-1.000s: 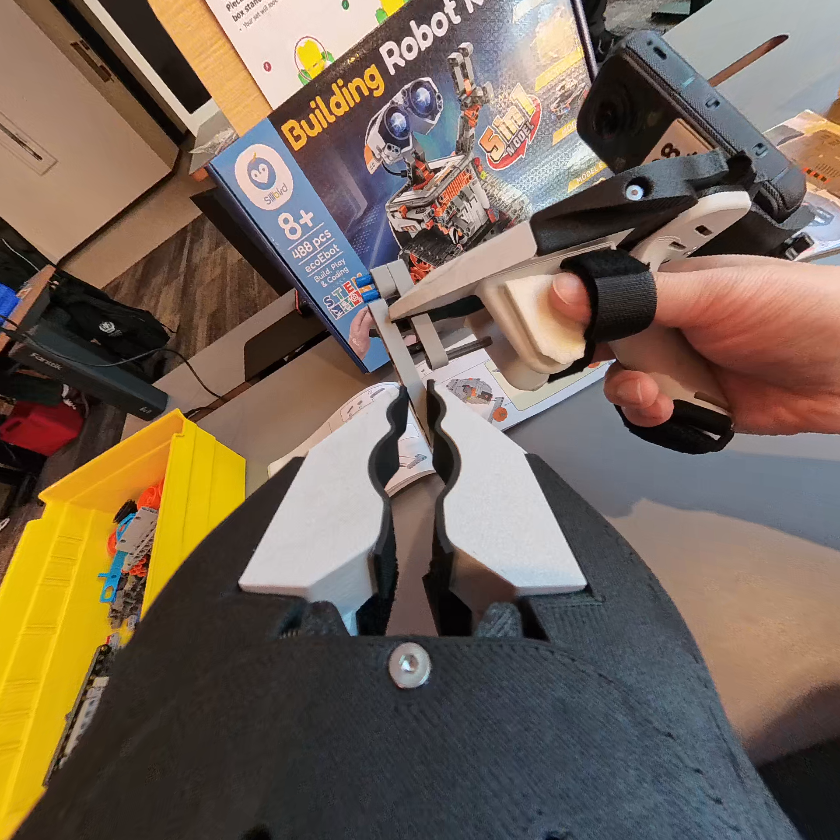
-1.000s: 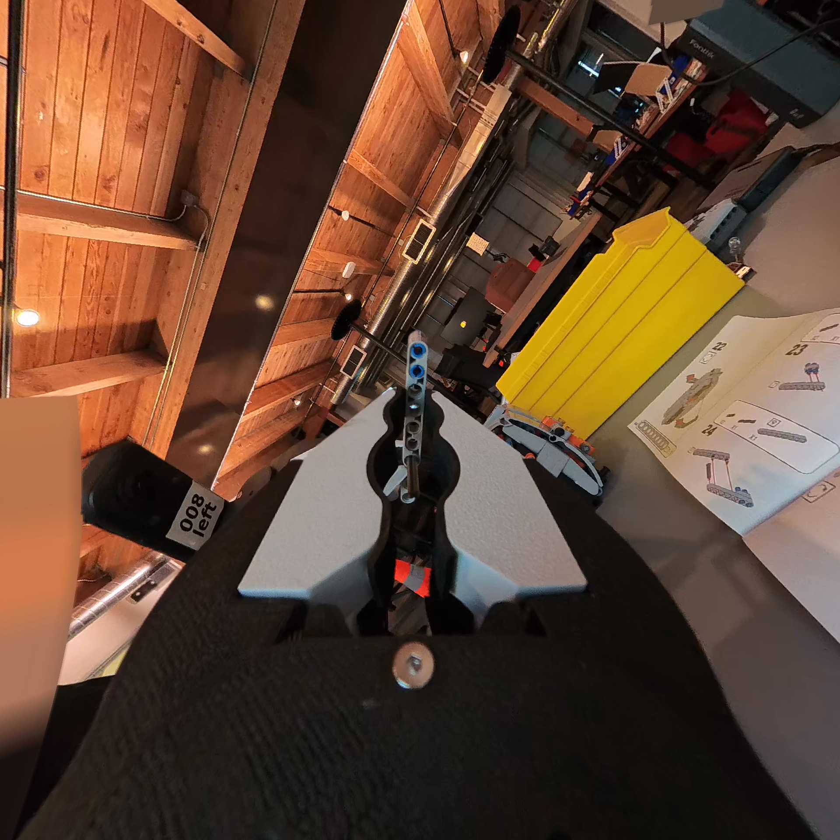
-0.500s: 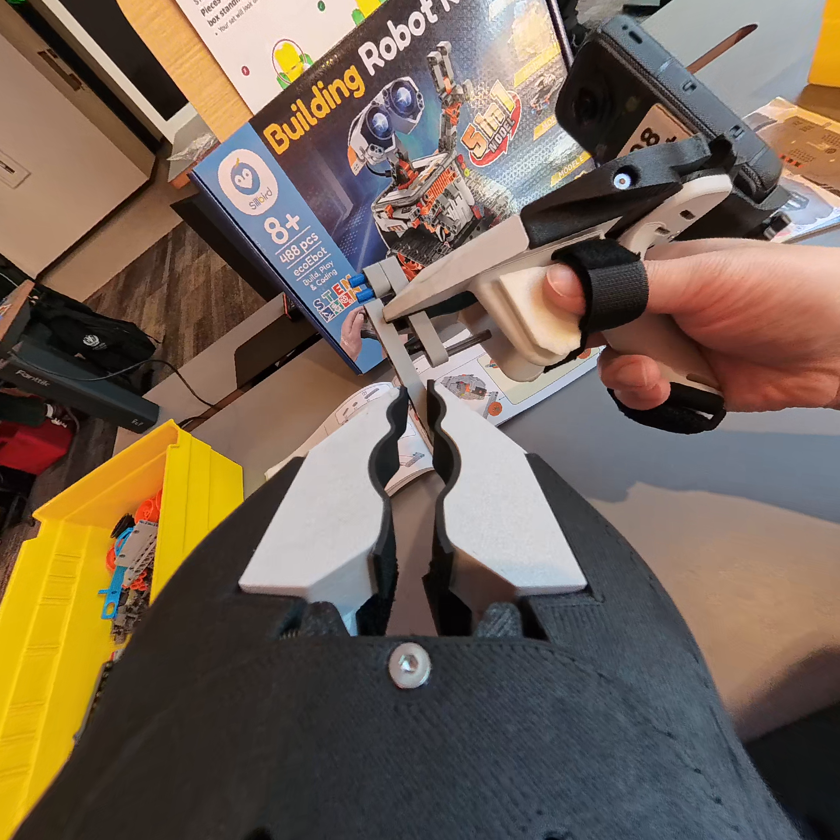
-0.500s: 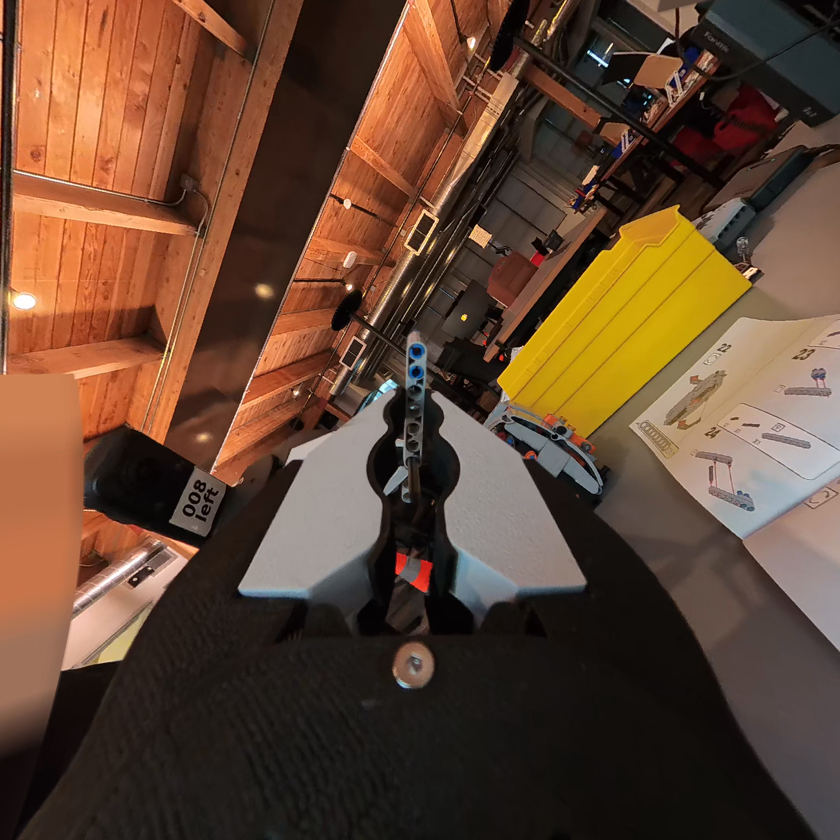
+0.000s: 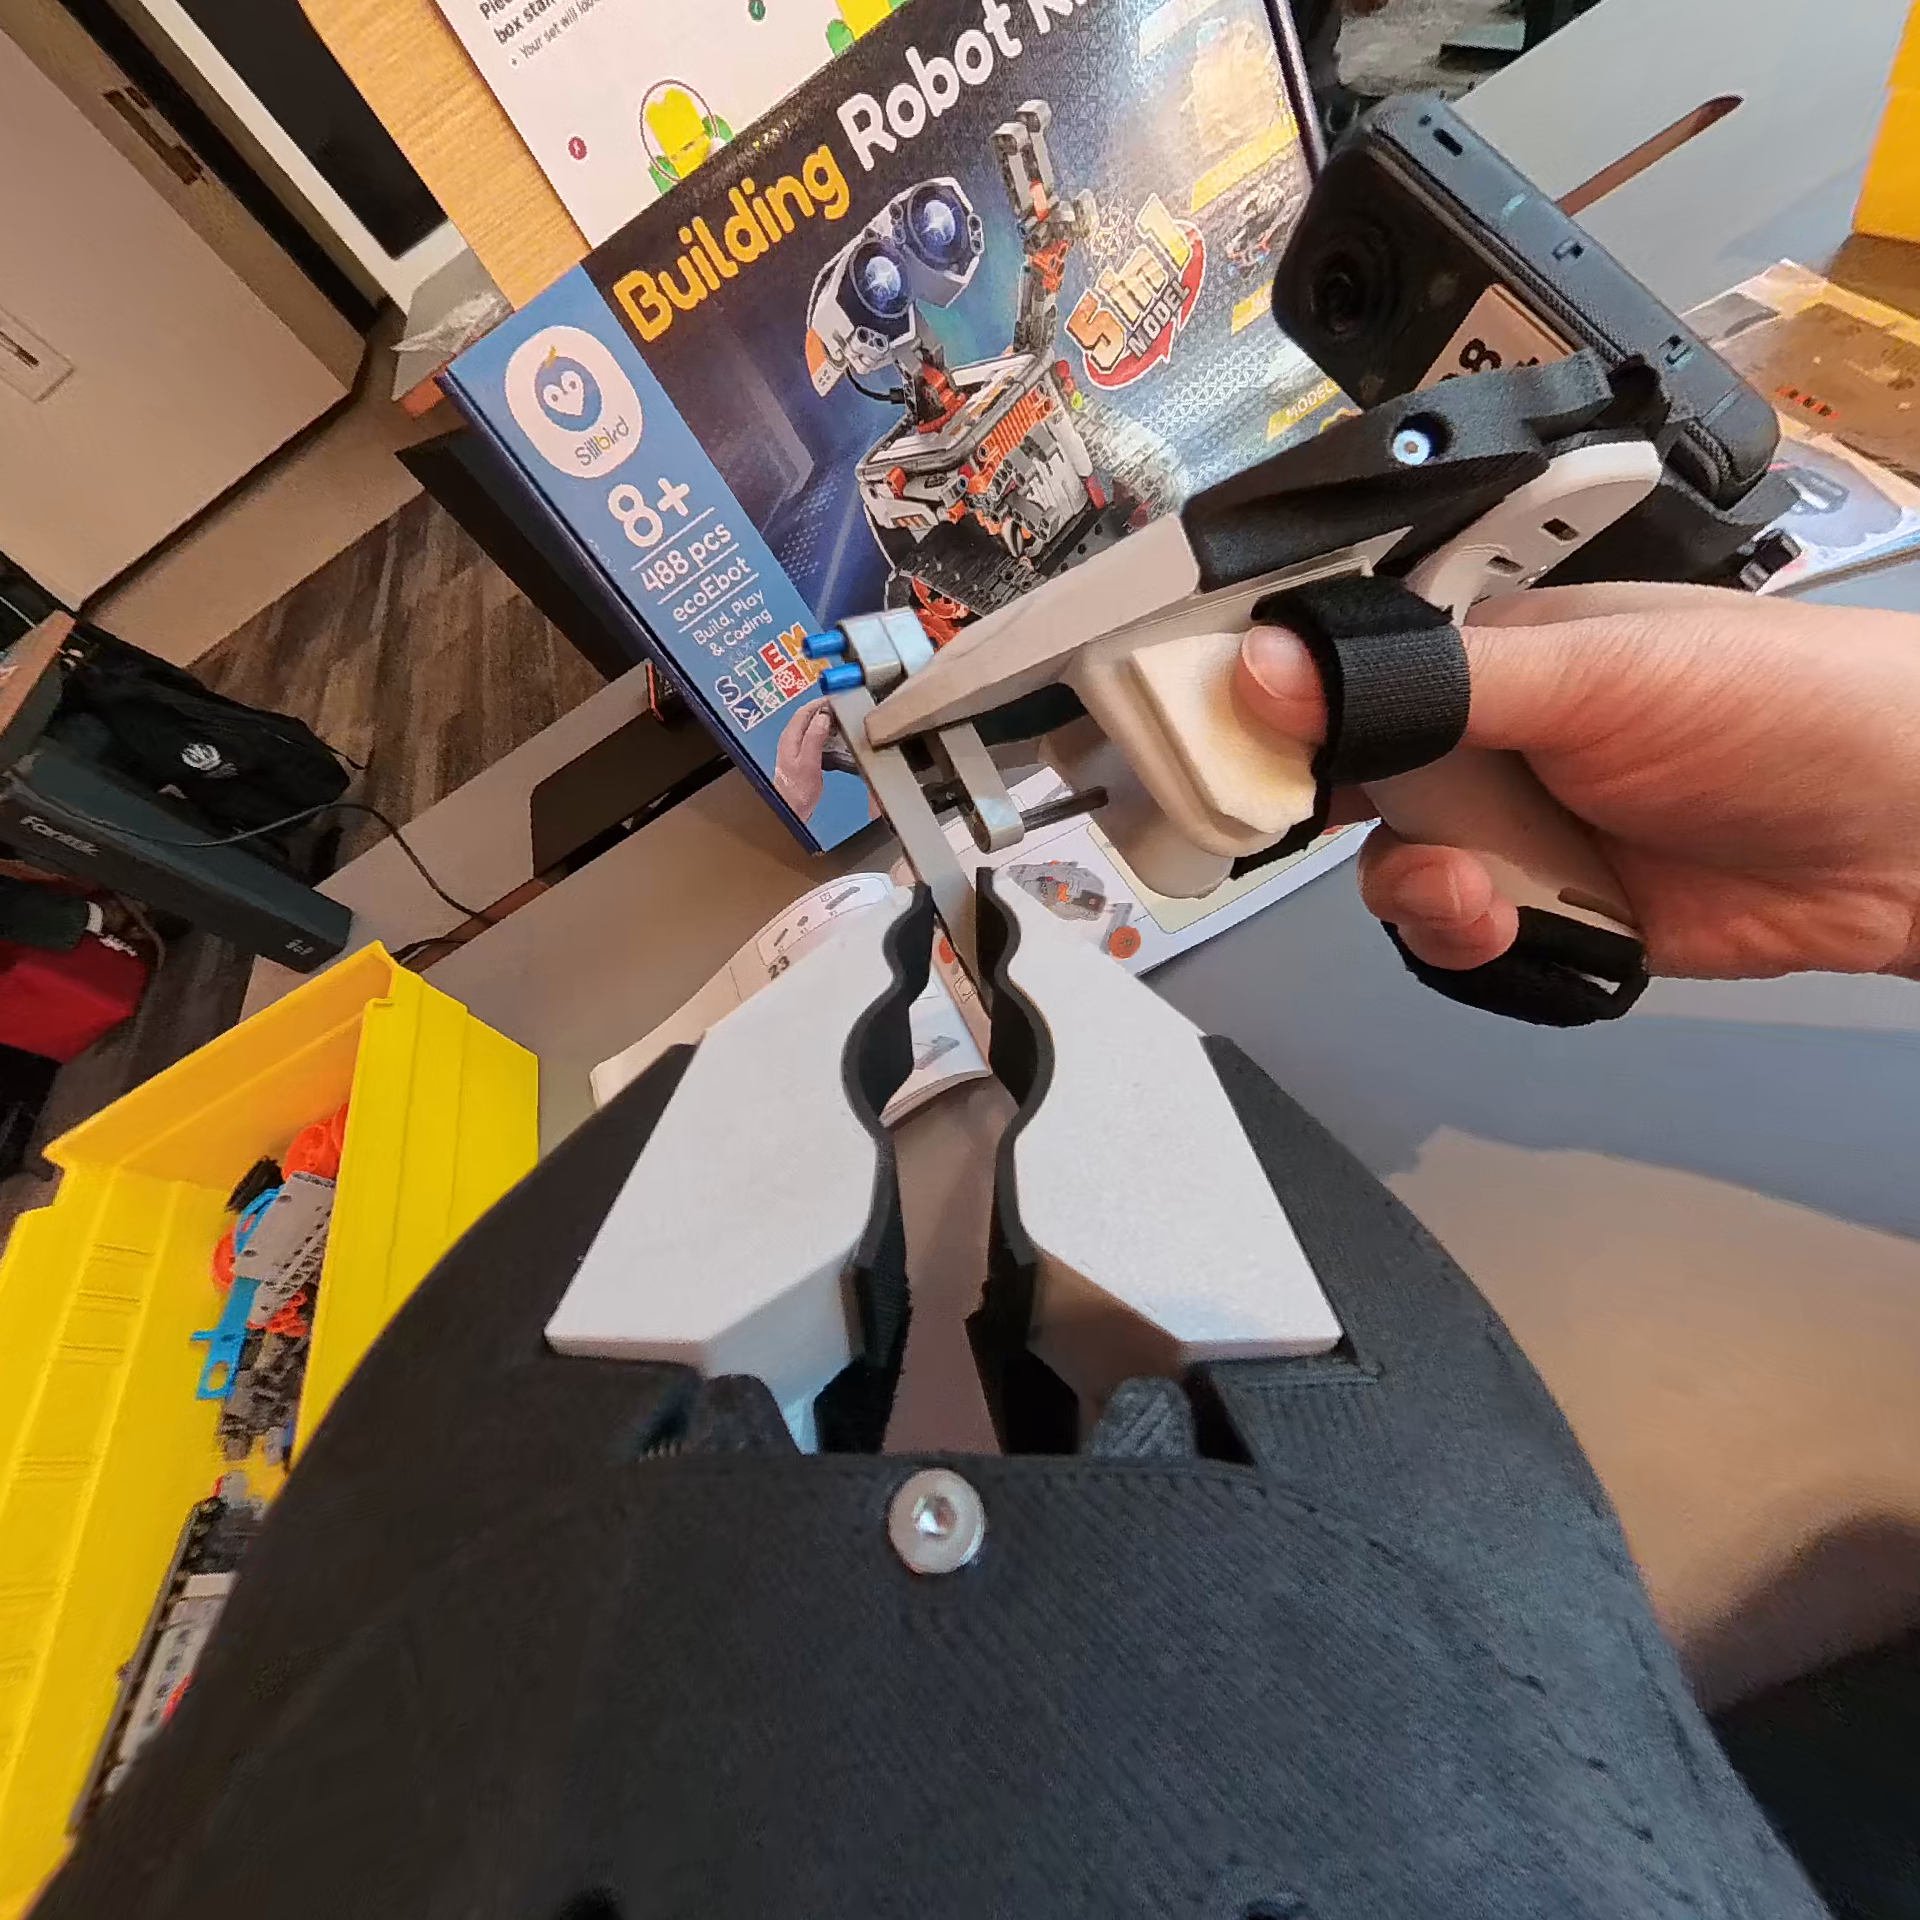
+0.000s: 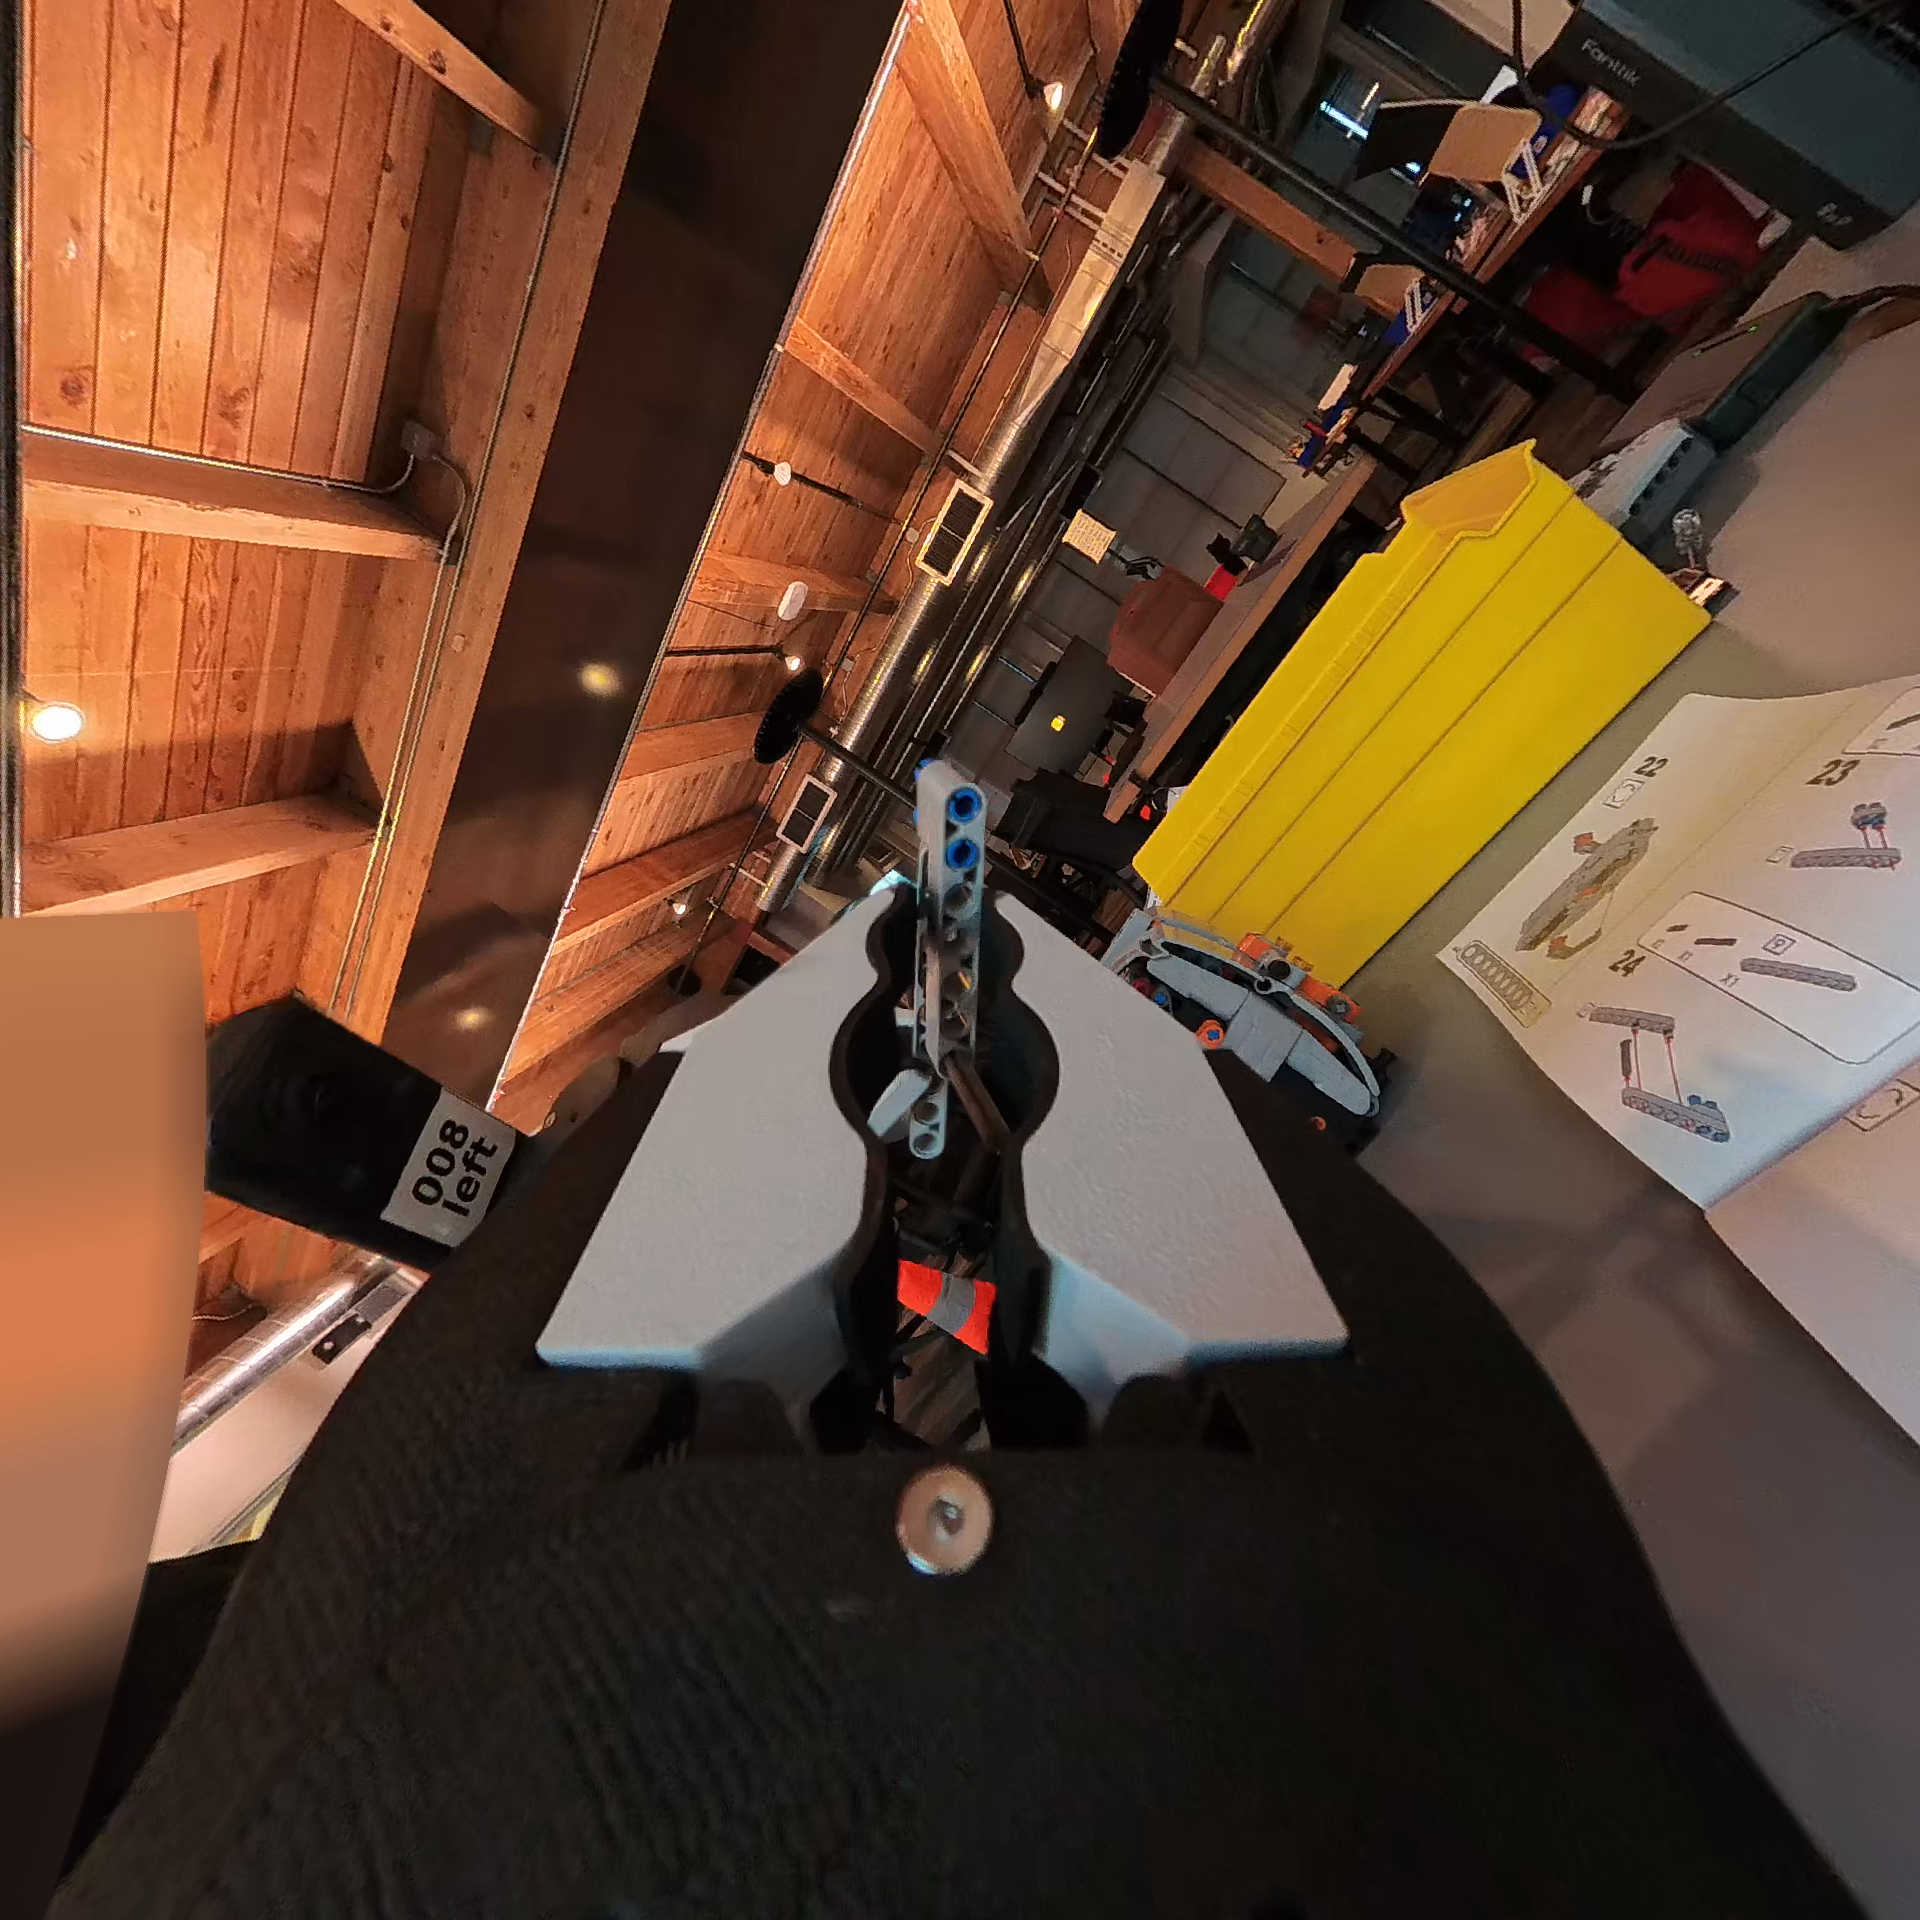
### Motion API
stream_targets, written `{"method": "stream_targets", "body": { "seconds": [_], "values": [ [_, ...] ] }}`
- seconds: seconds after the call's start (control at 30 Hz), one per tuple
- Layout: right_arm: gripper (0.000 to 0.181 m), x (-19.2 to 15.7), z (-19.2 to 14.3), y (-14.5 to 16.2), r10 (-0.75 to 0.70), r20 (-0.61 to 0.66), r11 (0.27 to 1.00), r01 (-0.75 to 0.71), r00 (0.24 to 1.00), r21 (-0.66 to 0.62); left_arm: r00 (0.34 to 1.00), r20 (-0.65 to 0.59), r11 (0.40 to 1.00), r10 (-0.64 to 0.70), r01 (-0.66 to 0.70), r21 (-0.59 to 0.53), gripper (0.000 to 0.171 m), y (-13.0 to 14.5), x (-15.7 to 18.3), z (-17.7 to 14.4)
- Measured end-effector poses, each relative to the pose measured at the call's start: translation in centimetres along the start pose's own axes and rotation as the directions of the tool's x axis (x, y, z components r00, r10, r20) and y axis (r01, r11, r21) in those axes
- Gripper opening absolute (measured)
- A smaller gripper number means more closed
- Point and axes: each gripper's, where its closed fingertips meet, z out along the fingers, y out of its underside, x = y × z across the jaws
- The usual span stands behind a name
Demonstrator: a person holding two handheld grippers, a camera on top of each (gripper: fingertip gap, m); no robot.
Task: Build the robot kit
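To the left of the left gripper (image 5: 951, 914) stands a yellow bin (image 5: 125, 1351) with small parts; its fingers are slightly apart and hold nothing. Ahead to the right, the right gripper (image 6: 948, 940) is closed on a grey beam assembly (image 6: 945, 935) with blue pins.

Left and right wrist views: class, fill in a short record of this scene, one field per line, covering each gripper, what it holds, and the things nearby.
left gripper: slightly open, holds nothing, its tips just below the beam assembly
right gripper: shut on grey beam assembly with blue pins
right hand: grips the right gripper's handle
yellow bin: loose building parts inside
toy kit box: stands behind the grippers
instruction booklet: lies open on the grey table
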Motion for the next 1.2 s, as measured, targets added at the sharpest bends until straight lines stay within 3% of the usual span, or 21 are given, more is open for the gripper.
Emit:
{"method": "stream_targets", "body": {
  "seconds": [0.17,0.33,0.5,0.57,0.73,0.83,0.97,1.1,1.2],
  "values": [
    [0.005,0.0,-0.1,0.0,0.001,0.011,1.0,-0.001,1.0,0.005,0.991,0.05,0.992,0.128,-0.127,-0.012,0.006,0.1,0.1,0.1],
    [0.004,-0.3,0.5,1.1,-0.07,0.006,0.996,0.071,0.998,-0.057,0.993,-0.091,0.996,0.081,-0.077,0.047,0.0,-0.8,2.4,-0.1],
    [0.004,0.4,-0.2,0.4,-0.121,-0.06,0.991,0.117,0.991,-0.057,0.975,0.098,0.98,0.201,-0.2,-0.024,0.0,0.7,-0.2,-0.2],
    [0.005,0.5,-0.8,-0.2,-0.095,-0.05,0.994,0.092,0.994,-0.055,0.972,0.129,0.979,0.197,-0.188,-0.077,0.0,2.4,-1.1,-0.9],
    [0.005,1.5,-1.6,-0.9,-0.097,-0.071,0.994,0.093,0.993,-0.059,1.0,0.03,0.984,0.001,0.005,-0.179,0.003,7.0,-1.8,-4.1],
    [0.004,2.2,-1.5,-0.6,-0.104,-0.087,0.992,0.097,0.991,-0.075,0.992,-0.063,0.947,-0.114,0.089,-0.309,0.014,10.6,-1.1,-5.2],
    [0.005,2.6,-1.2,0.3,-0.117,-0.092,0.988,0.106,0.989,-0.115,0.969,-0.154,0.901,-0.194,0.115,-0.418,0.016,12.7,0.6,-4.7],
    [0.004,2.6,-1.0,1.4,-0.168,-0.094,0.97,0.147,0.981,-0.195,0.982,-0.114,0.893,-0.151,0.087,-0.441,0.024,14.6,0.1,-2.3],
    [0.005,2.9,-1.0,1.9,-0.188,-0.1,0.959,0.161,0.977,-0.232,0.998,-0.055,0.896,-0.025,-0.002,-0.443,0.031,15.6,-0.5,-0.1]
  ]
}}
